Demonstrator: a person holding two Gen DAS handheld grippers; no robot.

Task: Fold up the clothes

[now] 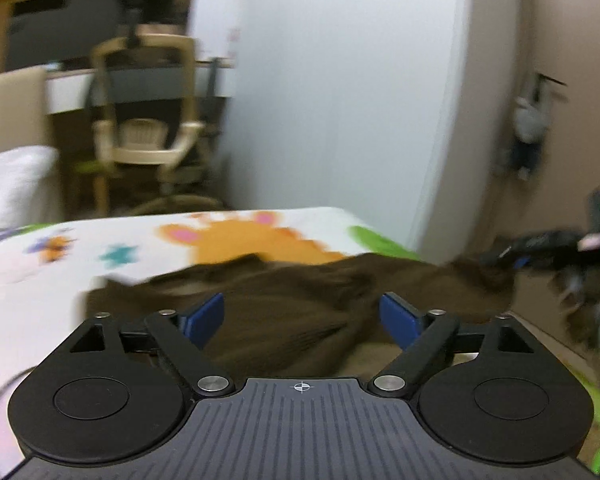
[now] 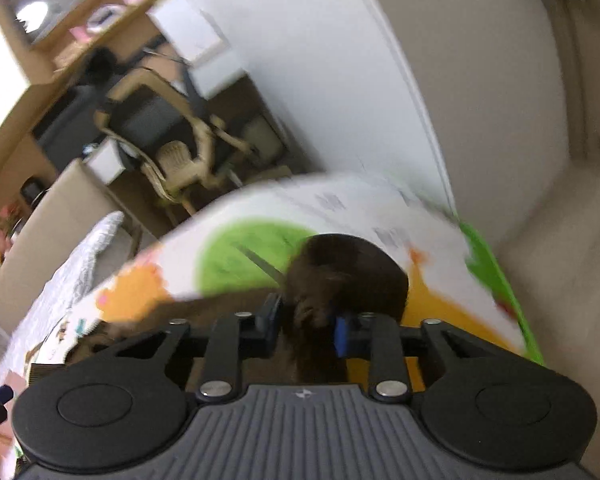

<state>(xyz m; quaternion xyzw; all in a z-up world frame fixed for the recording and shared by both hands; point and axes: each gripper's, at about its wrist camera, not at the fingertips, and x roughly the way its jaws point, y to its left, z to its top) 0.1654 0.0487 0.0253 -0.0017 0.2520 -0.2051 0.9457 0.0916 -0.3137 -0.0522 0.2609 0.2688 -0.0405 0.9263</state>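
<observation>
With right gripper (image 2: 306,326) jaws clamped on brown garment (image 1: 284,304) at 3 o'clock and left gripper (image 1: 302,318) jaws wide, barely started, folds all remaining.

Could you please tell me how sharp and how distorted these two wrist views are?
Left wrist view: brown garment and chair smeared by motion blur, left gripper body crisp. Right wrist view: tilted, printed mat streaked, fisheye bends the wall; right gripper sharp.

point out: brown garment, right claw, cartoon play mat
brown garment (image 1: 284,296): left wrist view, middle of the spread fabric.
right claw (image 2: 306,326): right wrist view, midway between fingertips, shut on bunched fabric.
cartoon play mat (image 1: 60,280): left wrist view, bare white area left of garment.
</observation>
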